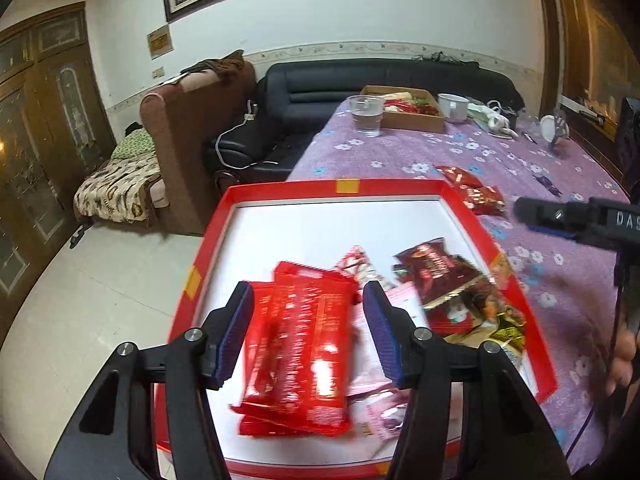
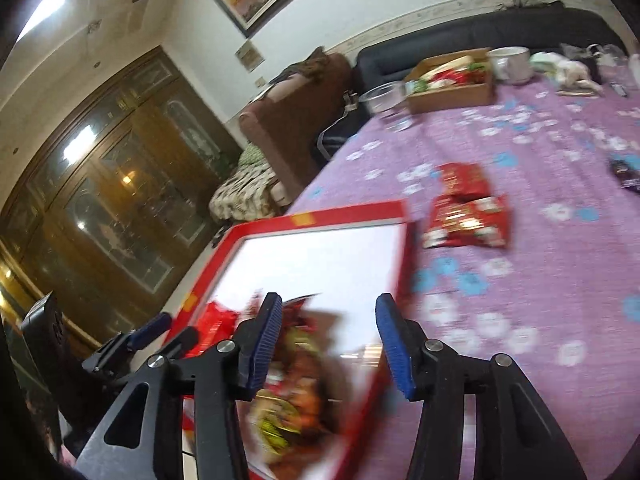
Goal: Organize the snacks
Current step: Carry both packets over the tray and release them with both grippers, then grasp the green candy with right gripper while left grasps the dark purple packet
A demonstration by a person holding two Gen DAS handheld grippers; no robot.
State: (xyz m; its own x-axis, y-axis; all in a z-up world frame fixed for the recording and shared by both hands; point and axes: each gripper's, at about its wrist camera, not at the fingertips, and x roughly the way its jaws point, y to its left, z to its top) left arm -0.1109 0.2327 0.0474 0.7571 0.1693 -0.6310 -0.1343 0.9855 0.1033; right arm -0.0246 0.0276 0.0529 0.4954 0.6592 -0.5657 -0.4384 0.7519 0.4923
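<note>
so the red tray (image 1: 460, 200) with the white floor sits at the near edge of the surface (image 1: 500, 152), the one with the purple flowered cover, and it already has a fair pile in it: a stack of red packets (image 1: 304, 344) toward the near left side, some pink ones (image 1: 380, 412) under and beside them, and darker brown wrappers (image 1: 444, 276) on the right side. the far half of the tray looks bare.

what's left, i'd say: two red packets on the cloth (image 2: 466, 220) just past the tray's far right corner, plus a small dark wrapper (image 2: 626, 174) well off to the right.

left tongs (image 1: 308, 336) hang over the red stack, blue pads apart and not pressing anything, so open. right tongs (image 2: 328, 344) are open too, hovering over the brown wrappers and the tray's right wall, nothing pinched.

hard to read: the right wrist view is badly smeared, so the wrappers there are mush and no labels are legible. tray's near edge is hidden behind the tongs. the cardboard box (image 1: 416, 118) at the far end has stuff in it, can't tell if it's part of the job.
</note>
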